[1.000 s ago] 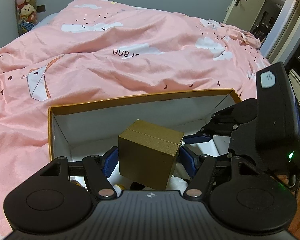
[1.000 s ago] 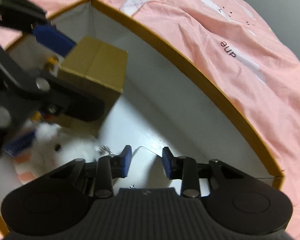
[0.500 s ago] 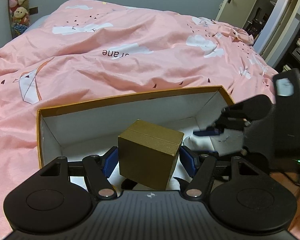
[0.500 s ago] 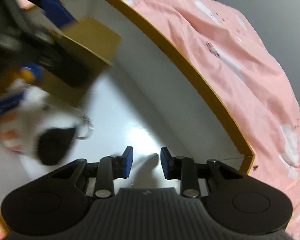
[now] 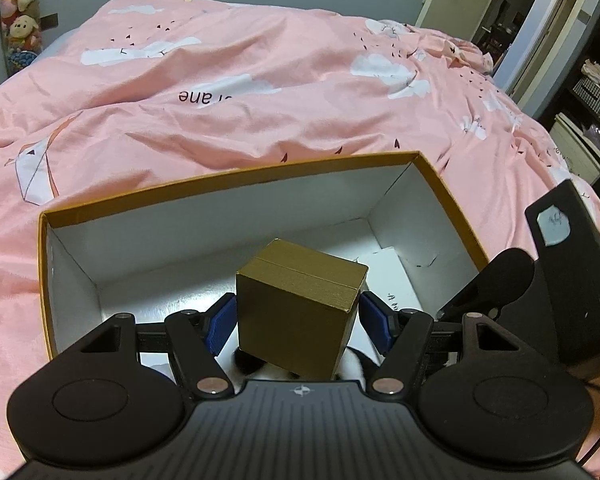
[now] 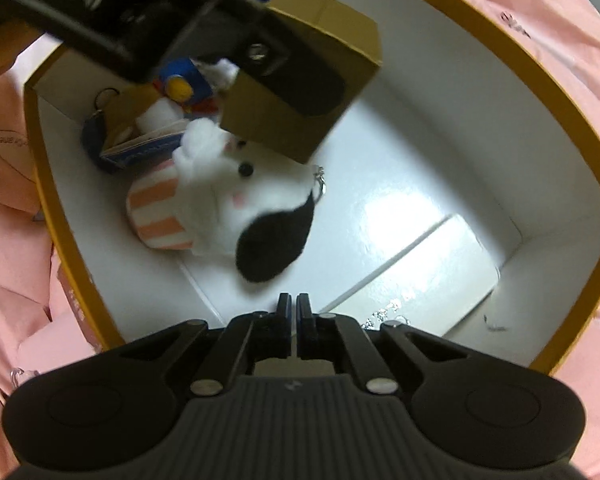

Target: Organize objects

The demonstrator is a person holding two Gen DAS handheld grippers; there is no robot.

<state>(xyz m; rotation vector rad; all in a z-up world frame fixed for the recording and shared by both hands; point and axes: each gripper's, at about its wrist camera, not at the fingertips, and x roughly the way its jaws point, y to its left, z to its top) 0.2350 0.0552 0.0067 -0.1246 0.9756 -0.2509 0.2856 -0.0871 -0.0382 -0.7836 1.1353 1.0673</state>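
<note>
Gold cube box (image 5: 300, 312) is sitting clamped between the blue pads of my left gripper (image 5: 298, 320), and I am holding it in the air over the big open carton (image 5: 228, 178), above the toys on the floor of that carton. Going from the biggest thing down: a pink quilt (image 5: 260, 80) with white clouds and small dark marks is spreading across the bed and lying around the carton on every side I can see. The carton itself, white inside with an orange-brown rim, is resting on that quilt. Seen from my right side, the same carton (image 6: 532, 76) is showing its glossy white floor, and the cube box (image 6: 300, 92) is hanging tilted over a white plush animal (image 6: 236, 200) with a black ear and an orange-striped part, which is lying on its side near one end. Just past the plush, a smaller toy (image 6: 180, 84) with blue and yellow parts is lying against a dark keyring piece (image 6: 94, 132) in the corner. My right gripper (image 6: 293, 312) is hovering over the carton's floor with its fingers drawn almost together and nothing visible between them.
</note>
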